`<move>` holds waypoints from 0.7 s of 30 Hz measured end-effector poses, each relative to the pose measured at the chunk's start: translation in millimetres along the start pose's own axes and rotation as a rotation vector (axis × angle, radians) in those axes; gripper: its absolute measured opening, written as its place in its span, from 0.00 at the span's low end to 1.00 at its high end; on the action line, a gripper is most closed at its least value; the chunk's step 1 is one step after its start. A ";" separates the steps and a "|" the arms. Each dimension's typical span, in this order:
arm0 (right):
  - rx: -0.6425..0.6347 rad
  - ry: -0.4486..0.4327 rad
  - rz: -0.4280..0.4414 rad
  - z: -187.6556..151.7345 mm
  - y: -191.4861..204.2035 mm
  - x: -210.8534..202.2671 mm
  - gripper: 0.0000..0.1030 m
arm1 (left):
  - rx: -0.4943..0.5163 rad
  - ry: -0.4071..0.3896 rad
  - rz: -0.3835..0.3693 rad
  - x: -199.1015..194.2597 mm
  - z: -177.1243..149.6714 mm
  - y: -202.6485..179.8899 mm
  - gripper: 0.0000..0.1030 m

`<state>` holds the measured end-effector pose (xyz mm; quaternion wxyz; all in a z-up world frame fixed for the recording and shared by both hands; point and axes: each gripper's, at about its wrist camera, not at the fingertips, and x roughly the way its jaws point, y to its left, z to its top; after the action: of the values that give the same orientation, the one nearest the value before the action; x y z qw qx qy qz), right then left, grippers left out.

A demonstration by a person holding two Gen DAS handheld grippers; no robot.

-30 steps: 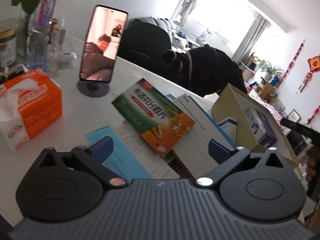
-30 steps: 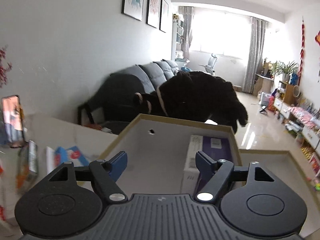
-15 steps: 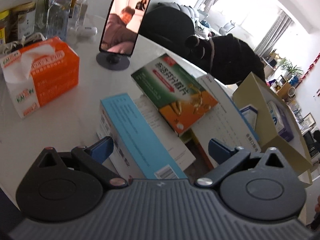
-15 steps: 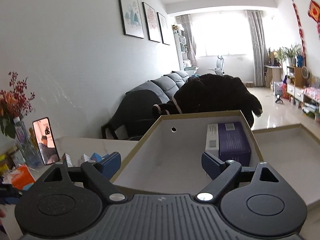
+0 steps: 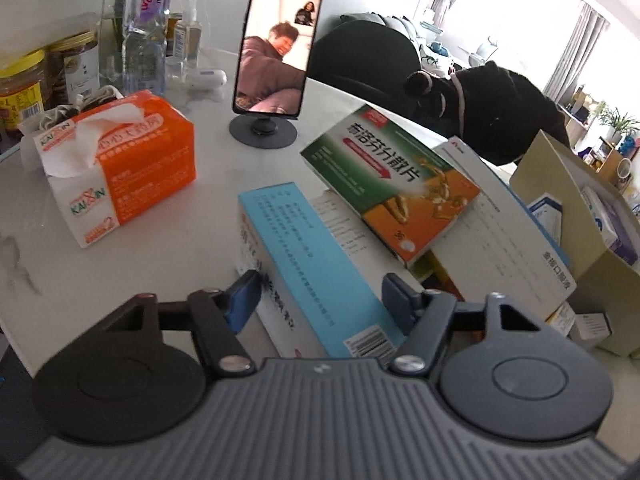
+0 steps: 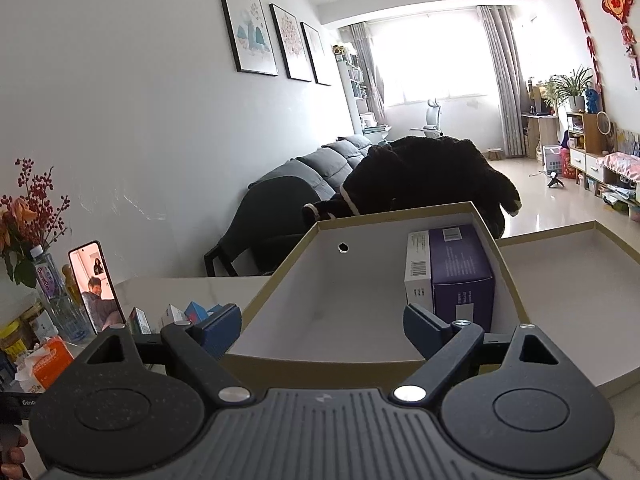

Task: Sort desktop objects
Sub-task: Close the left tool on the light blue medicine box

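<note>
Both grippers visible. left gripper (image 5: 320, 294), lower centre of frame, has just been closing and now clamps light-blue box (image 5: 312, 268) lying on table (image 5: 192, 232). right gripper (image 6: 322, 330) released, empty, hovering at near rim of cardboard tray (image 6: 280, 280), lower centre.

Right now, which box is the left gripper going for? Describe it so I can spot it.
On the white table, nearest the camera in the pile of medicine boxes, lies the light blue box. Alone between the left gripper fingers, it is long, with a barcode at its near end.
</note>
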<state>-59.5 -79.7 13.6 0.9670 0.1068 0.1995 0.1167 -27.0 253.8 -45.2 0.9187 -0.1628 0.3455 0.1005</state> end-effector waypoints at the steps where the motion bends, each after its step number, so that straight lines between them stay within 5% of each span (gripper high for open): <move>1: 0.008 -0.001 0.007 0.7 -0.5 -0.4 0.87 | 0.002 -0.006 0.012 -2.5 1.8 2.5 0.52; 4: 0.030 -0.005 0.032 1.1 -0.9 -2.4 0.87 | -0.001 -0.024 0.039 -9.2 6.3 10.4 0.42; 12: 0.063 -0.004 0.073 -0.7 4.9 -3.2 0.88 | 0.053 0.007 0.061 -3.6 2.4 8.2 0.44; 21: 0.112 0.013 0.095 -7.3 5.6 -0.2 0.89 | 0.122 -0.031 0.157 -4.5 -2.7 3.5 0.35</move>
<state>-63.7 -73.2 8.5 0.9515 0.1695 0.2068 0.1519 -33.0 255.7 -44.9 0.9214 -0.0773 0.3485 0.1536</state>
